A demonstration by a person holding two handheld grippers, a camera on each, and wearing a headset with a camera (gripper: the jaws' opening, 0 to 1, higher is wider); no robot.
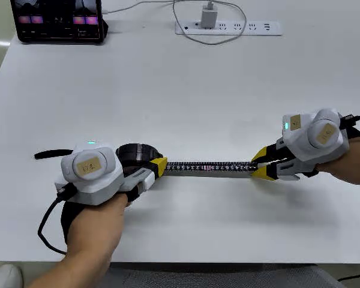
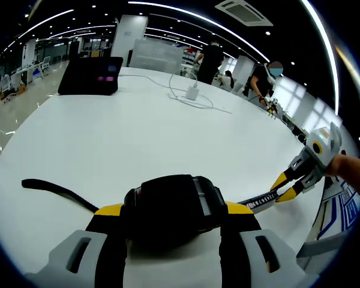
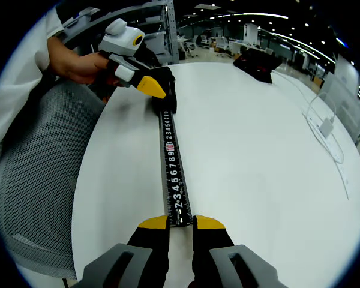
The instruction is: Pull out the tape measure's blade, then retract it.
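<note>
Scene: a white desk [image 1: 198, 90] seen from above, with the person's two hands reaching in from the near edge.
Left hand-held gripper [image 1: 149, 171]: closed around the tape measure [image 1: 135, 155] and pressing its case against the desk at the near left. This looks meant to anchor the case, so that a pull moves the blade alone.
Right hand-held gripper [image 1: 265, 164]: well apart to the right, with its yellow-tipped jaws pinched on the free end of the blade [image 1: 210, 166]. It appears placed to draw the blade straight away from the case.
Tape measure: a rounded black case, with a black wrist strap [image 1: 51, 154] trailing to the left along the desk.
Blade: dark, with pale numerals printed along it. It lies flat and straight on the desk, spanning the gap between the two grippers.
Progress: the blade is out by a fair length, and the retraction appears not yet done.
</note>
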